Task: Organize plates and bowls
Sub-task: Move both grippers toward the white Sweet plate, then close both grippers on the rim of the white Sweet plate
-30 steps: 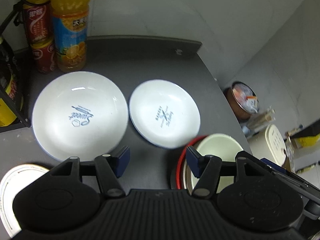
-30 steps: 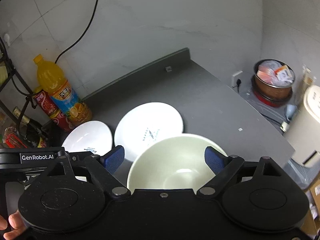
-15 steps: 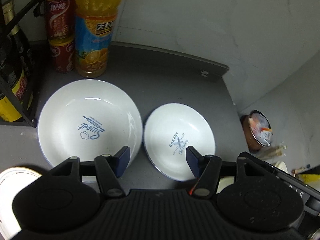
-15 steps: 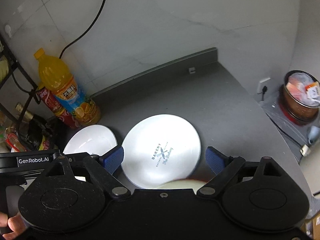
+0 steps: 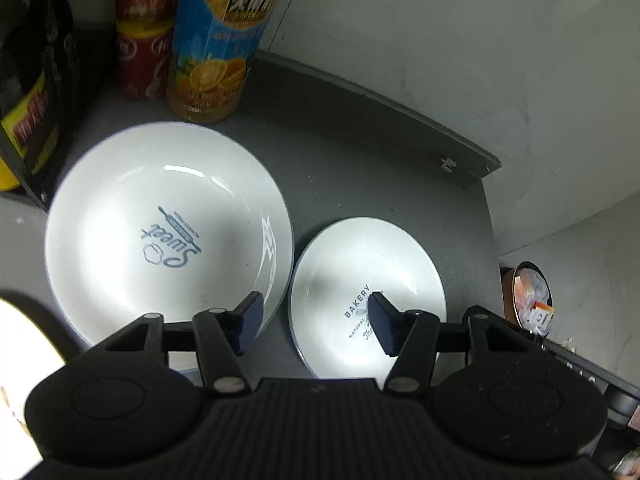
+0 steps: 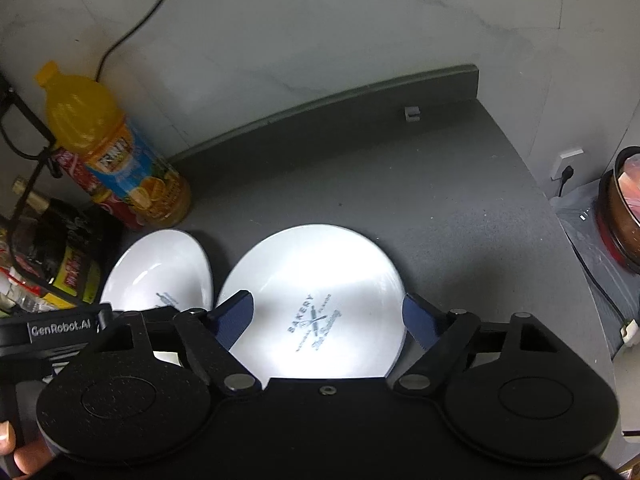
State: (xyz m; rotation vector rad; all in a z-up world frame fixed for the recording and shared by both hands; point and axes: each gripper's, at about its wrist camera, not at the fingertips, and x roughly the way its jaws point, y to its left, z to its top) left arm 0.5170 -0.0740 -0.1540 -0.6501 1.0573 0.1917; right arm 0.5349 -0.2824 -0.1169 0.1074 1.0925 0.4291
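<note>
Dark grey countertop carries the dishes, with a pale wall behind. Nearest, the left gripper and the right gripper both stand wide open and hold nothing. Under them lies the small white plate printed "BAKERY", just beside the larger white deep plate printed "Sweet". To stack them well, I think one should pinch the small plate at its rim and lift it level. At the back-left corner stands an orange juice bottle beside red cans.

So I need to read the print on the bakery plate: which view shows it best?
The right wrist view: the bakery plate lies almost whole between the open right tongs, its print unobstructed. In the left wrist view a fingertip of the left tongs covers part of the lettering.
</note>
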